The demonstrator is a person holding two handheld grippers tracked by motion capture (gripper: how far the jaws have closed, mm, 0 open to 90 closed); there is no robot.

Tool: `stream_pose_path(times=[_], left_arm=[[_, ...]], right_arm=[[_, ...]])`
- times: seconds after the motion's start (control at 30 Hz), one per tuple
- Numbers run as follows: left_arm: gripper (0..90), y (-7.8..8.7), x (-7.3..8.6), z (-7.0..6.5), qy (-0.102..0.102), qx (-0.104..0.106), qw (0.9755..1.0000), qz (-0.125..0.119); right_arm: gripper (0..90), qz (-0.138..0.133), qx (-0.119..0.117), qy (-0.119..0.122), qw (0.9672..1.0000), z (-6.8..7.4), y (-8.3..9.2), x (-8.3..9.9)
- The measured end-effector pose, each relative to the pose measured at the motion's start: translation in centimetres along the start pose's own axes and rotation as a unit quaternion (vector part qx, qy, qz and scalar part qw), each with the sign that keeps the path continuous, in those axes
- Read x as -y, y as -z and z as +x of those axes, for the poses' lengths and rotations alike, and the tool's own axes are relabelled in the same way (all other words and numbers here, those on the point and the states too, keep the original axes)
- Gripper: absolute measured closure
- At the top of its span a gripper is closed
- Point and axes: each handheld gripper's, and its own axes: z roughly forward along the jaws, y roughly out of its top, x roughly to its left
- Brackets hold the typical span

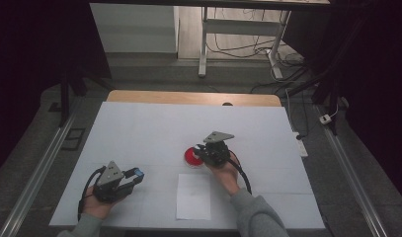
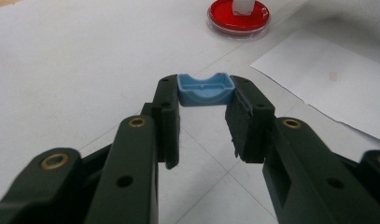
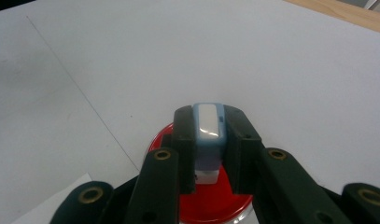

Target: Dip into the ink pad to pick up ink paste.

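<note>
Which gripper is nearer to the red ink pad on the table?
Right. The right gripper holds a stamp directly over the red ink pad. The left gripper holds a blue cap well to the pad's left and nearer the person.

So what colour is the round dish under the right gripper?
Red, clearest in the left gripper view.

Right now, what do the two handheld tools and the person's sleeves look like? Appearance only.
Both tools are matte black with two blocky jaws on linked arms, brass-coloured bushings at the pivots and small round holes in the links. The left tool and right tool each carry a grey three-cornered plate on top. A black cable loops from each. The sleeves are grey, with ribbed cuffs.
</note>
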Motion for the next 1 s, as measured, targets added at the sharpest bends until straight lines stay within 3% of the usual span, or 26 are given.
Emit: stream_pose_path(times=[0.7,1.0], left_arm=[[65.4,0.1,0.0,0.1,0.001,0.0,1.0,-0.002],[65.5,0.1,0.0,0.1,0.001,-0.001,1.0,-0.002]], right_arm=[[75.3,-0.001,0.003,-0.003,1.0,0.1,0.2,0.0],[75.3,-0.03,0.005,-0.001,0.9995,0.4,1.4,-0.7]])
